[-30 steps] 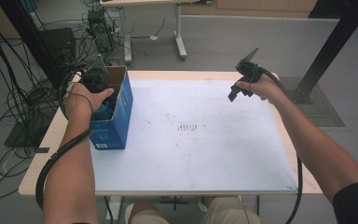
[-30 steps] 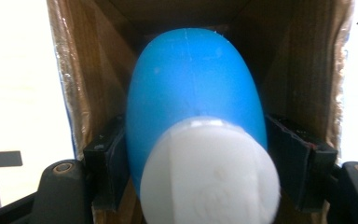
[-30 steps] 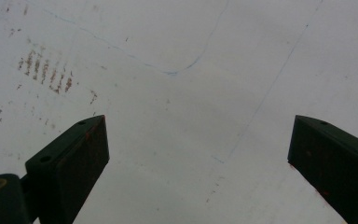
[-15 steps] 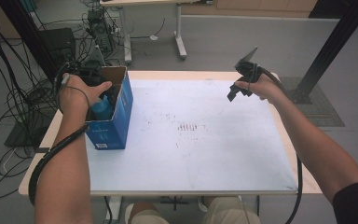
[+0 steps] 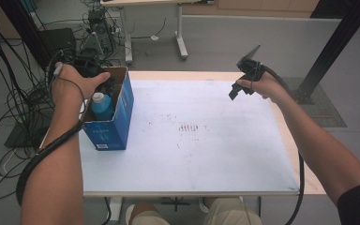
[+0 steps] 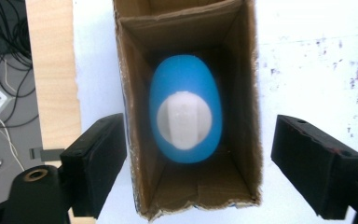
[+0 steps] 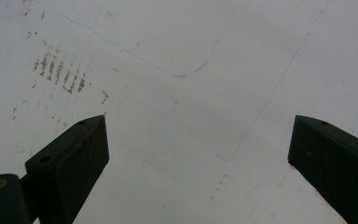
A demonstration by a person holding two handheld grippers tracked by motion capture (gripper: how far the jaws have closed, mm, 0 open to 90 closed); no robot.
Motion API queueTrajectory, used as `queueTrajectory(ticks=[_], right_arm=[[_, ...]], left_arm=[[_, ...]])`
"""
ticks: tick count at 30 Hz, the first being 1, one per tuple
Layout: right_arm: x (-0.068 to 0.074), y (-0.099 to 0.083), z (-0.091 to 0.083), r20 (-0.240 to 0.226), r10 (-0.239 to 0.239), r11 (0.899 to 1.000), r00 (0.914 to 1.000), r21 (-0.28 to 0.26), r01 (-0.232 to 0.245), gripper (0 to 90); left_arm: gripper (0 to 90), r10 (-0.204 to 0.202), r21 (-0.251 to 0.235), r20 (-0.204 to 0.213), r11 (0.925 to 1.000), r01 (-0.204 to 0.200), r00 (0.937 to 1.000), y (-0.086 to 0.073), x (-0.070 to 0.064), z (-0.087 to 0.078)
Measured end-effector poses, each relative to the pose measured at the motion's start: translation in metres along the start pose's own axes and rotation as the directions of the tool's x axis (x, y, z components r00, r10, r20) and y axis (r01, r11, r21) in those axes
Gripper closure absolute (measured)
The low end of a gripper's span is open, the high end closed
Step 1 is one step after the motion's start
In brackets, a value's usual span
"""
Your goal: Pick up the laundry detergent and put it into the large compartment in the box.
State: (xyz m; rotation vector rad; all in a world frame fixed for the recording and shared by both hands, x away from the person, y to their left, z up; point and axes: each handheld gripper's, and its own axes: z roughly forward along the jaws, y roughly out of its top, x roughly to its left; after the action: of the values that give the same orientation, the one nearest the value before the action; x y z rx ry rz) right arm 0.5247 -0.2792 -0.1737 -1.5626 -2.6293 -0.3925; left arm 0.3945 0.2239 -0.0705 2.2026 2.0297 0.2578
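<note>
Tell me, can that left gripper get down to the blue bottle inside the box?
Probably yes. The left gripper hangs open right above the open-topped cardboard box, and the blue bottle stands upright with nothing over it. The box walls are tight, though, so the wide jaws may catch.

blue bottle [image 6: 185,114] blurred, its lower body hidden inside cardboard box [image 6: 247,93]

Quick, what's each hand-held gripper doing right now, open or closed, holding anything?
Left hand-held gripper: open, empty, above the blue bottle standing in the cardboard box.
Right hand-held gripper: open, empty, over the white table.
</note>
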Motion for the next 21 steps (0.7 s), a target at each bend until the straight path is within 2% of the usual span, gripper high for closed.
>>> queueTrajectory(ticks=[5, 13, 16, 19, 21], right_arm=[[-0.001, 0.0, -0.002, -0.002, 0.004, 1.0, 1.0, -0.002, -0.004, 5.0], [-0.001, 0.0, -0.004, 0.0, 0.007, 1.0, 1.0, -0.002, -0.007, 5.0], [-0.001, 0.0, -0.003, 0.001, 0.007, 1.0, 1.0, -0.001, -0.007, 5.0], [0.0, 0.001, -0.002, 0.001, 0.006, 1.0, 1.0, 0.0, -0.006, 5.0], [0.0, 0.001, -0.001, 0.001, 0.006, 1.0, 1.0, 0.002, -0.006, 4.9]], left_arm=[[14.0, 0.021, -0.024, 0.024, 0.9995, -0.02, 0.9995, -0.003, -0.005, -0.013], [10.3, 0.075, -0.058, 0.058, 0.9957, -0.072, 0.9955, -0.005, -0.022, -0.03], [10.4, 0.098, -0.065, 0.086, 0.9935, -0.093, 0.9914, -0.006, -0.03, -0.033], [9.9, 0.123, -0.078, 0.097, 0.9902, -0.115, 0.9876, -0.009, -0.039, -0.035], [9.1, 0.141, -0.082, 0.117, 0.9879, -0.132, 0.9831, -0.009, -0.043, -0.036]])
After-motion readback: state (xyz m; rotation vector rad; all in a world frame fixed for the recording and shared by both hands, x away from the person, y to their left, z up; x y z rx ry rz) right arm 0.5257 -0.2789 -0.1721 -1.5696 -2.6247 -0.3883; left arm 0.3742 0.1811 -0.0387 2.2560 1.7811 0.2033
